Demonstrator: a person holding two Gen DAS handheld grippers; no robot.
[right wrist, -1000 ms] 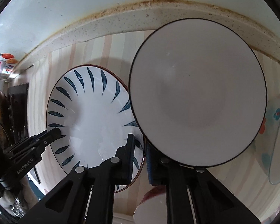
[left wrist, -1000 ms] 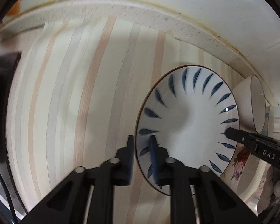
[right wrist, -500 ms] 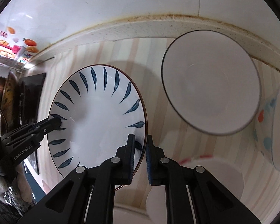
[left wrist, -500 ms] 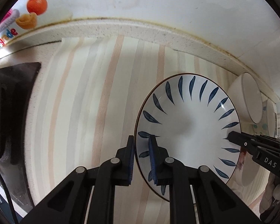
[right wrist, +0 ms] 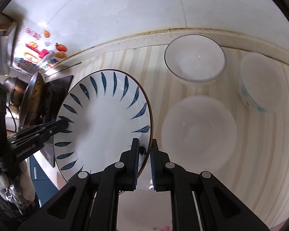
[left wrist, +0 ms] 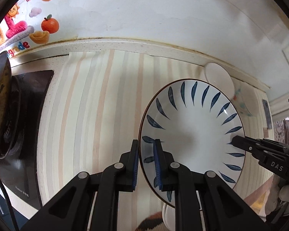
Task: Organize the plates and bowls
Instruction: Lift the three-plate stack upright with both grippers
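One plate (left wrist: 190,132) with blue leaf marks is held up above the desk (left wrist: 98,115), its rim pinched on opposite sides by the left gripper (left wrist: 146,161) and right gripper (right wrist: 144,163). Three bowls (right wrist: 195,57) sit unstacked beyond; most sorting seems left.

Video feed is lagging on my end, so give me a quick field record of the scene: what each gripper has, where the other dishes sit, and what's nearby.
held item: blue-leaf plate, gripped at opposite rim edges by both grippers
left gripper: shut on the plate's rim
right gripper: shut on the plate's rim
black-rimmed bowl: on the striped mat, near the wall
plain white dish: on the mat, in front of that bowl
blue-patterned bowl: on the mat, far right
stove: left of the mat, pan on it
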